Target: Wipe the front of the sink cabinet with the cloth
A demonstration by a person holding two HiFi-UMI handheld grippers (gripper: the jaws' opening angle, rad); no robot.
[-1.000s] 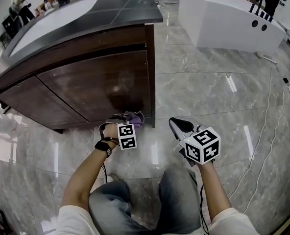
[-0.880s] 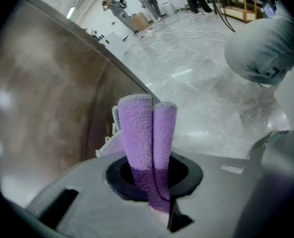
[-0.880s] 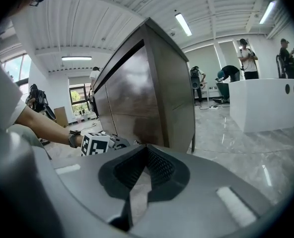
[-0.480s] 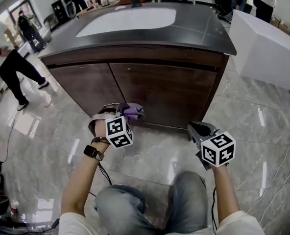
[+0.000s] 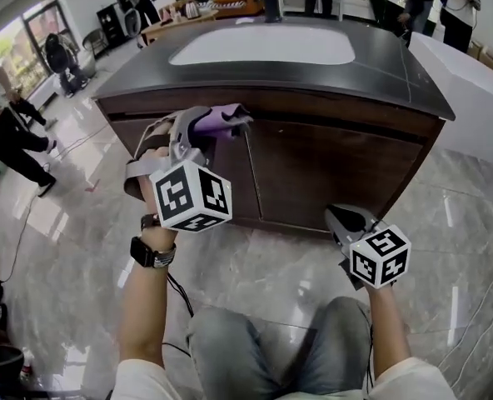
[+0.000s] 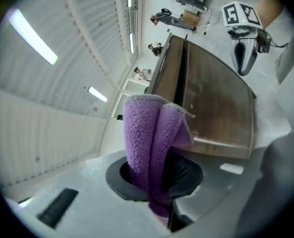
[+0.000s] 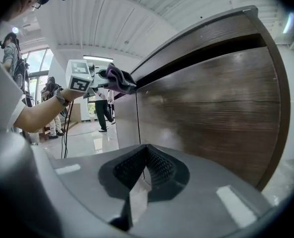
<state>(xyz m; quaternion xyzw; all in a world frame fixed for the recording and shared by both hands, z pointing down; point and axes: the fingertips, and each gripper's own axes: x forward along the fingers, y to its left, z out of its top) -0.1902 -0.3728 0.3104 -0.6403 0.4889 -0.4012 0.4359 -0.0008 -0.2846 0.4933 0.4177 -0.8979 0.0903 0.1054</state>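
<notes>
The left tool (image 5: 198, 132) grips the purple cloth (image 5: 223, 119) at the upper edge of the sink cabinet front (image 5: 330, 169). The right tool (image 5: 343, 218) is closed and empty.

Cloth (image 5: 217, 121) at cabinet (image 5: 330, 169) front's top edge

Glossy marble floor (image 5: 296, 265), white counter (image 5: 480, 98) at right, bent-over person (image 5: 17, 136) far left
</notes>
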